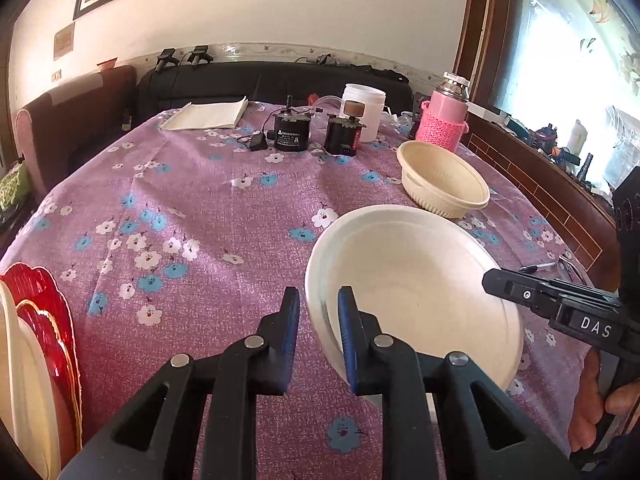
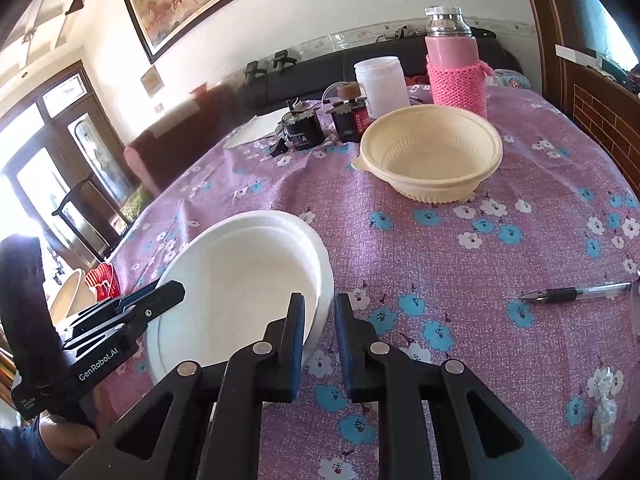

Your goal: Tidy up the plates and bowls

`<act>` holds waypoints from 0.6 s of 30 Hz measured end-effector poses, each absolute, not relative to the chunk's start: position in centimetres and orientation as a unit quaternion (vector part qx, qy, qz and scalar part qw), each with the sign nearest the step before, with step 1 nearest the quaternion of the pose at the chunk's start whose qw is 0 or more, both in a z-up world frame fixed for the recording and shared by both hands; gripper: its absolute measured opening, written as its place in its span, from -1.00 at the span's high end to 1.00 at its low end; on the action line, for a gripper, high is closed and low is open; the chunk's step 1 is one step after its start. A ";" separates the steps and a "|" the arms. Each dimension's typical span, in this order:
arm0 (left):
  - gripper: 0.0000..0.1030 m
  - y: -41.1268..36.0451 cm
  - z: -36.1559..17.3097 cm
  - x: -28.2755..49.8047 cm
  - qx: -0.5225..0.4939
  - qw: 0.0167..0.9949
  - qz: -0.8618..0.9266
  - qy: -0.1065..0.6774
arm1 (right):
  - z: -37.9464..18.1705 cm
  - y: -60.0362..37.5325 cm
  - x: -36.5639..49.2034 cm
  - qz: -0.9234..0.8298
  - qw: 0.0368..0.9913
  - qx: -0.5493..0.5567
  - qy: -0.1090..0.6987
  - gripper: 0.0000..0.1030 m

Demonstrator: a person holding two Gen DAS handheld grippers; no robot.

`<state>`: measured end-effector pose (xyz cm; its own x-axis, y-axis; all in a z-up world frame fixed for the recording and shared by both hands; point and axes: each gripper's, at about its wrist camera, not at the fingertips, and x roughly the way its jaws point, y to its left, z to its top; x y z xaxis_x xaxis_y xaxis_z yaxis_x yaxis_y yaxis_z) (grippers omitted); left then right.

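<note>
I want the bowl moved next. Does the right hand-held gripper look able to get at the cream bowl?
Probably yes. The right hand-held gripper straddles the white plate's rim, open; past it only bare tablecloth lies before the cream bowl.

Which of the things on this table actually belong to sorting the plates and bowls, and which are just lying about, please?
Part of the job:
white plate, with both grippers at its rim
cream bowl
red dish, standing with pale plates at the left edge

Just lying about:
pink flask
white jar
two black motors
pen
folded paper
</note>
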<state>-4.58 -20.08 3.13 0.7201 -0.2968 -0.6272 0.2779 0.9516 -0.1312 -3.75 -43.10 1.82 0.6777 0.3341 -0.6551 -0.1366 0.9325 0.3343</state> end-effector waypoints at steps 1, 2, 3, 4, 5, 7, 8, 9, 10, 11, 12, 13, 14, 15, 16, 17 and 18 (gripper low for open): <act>0.66 -20.2 3.2 -4.7 -0.011 0.928 -0.156 0.338 | 1.7 -43.0 -3.7 0.132 0.906 0.127 0.382 0.68; 0.66 -20.2 3.2 -4.8 -0.008 0.929 -0.154 0.335 | 1.7 -42.9 -3.7 0.133 0.905 0.124 0.383 0.68; 0.66 -20.3 3.3 -4.9 -0.005 0.931 -0.153 0.331 | 1.7 -42.8 -3.8 0.133 0.906 0.125 0.382 0.69; 0.66 -20.3 3.4 -5.0 -0.003 0.932 -0.152 0.328 | 1.8 -42.9 -3.8 0.133 0.907 0.125 0.379 0.69; 0.66 -20.4 3.5 -5.0 0.000 0.933 -0.151 0.326 | 1.9 -42.9 -3.9 0.133 0.908 0.126 0.375 0.70; 0.66 -20.5 3.5 -5.1 0.004 0.934 -0.150 0.323 | 2.1 -43.0 -4.1 0.135 0.911 0.129 0.369 0.70; 0.66 -20.5 3.5 -5.1 0.005 0.935 -0.149 0.322 | 2.1 -43.0 -4.1 0.135 0.911 0.130 0.367 0.70; 0.66 -20.6 3.6 -5.2 0.006 0.935 -0.149 0.321 | 2.1 -43.1 -4.1 0.136 0.911 0.131 0.366 0.70; 0.66 -20.6 3.6 -5.2 0.007 0.936 -0.148 0.320 | 2.1 -43.1 -4.1 0.136 0.911 0.131 0.366 0.70; 0.66 -20.6 3.6 -5.2 0.008 0.936 -0.148 0.319 | 2.0 -43.1 -4.1 0.136 0.911 0.131 0.367 0.70; 0.66 -20.6 3.6 -5.2 0.008 0.937 -0.147 0.318 | 2.0 -43.1 -4.1 0.136 0.911 0.131 0.366 0.70; 0.66 -20.6 3.6 -5.2 0.009 0.937 -0.146 0.317 | 2.1 -43.1 -4.1 0.138 0.911 0.132 0.365 0.70; 0.66 -20.6 3.7 -5.3 0.010 0.938 -0.145 0.315 | 2.1 -43.1 -4.1 0.139 0.912 0.132 0.363 0.70; 0.66 -20.6 3.7 -5.3 0.012 0.939 -0.144 0.313 | 2.1 -43.1 -4.2 0.141 0.912 0.133 0.360 0.70; 0.66 -20.7 3.8 -5.4 0.015 0.940 -0.143 0.311 | 2.1 -43.1 -4.2 0.142 0.913 0.134 0.359 0.70; 0.66 -20.8 3.8 -5.6 0.020 0.941 -0.141 0.307 | 2.2 -43.1 -4.2 0.143 0.913 0.132 0.357 0.70; 0.66 -20.9 3.8 -5.7 0.024 0.942 -0.139 0.304 | 2.1 -43.1 -4.1 0.143 0.914 0.132 0.356 0.70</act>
<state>-5.68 -20.95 3.81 0.7763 -0.2483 -0.5795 0.2771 0.9600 -0.0402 -4.14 -43.12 2.15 0.7053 0.3557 -0.6132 -0.1681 0.9243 0.3428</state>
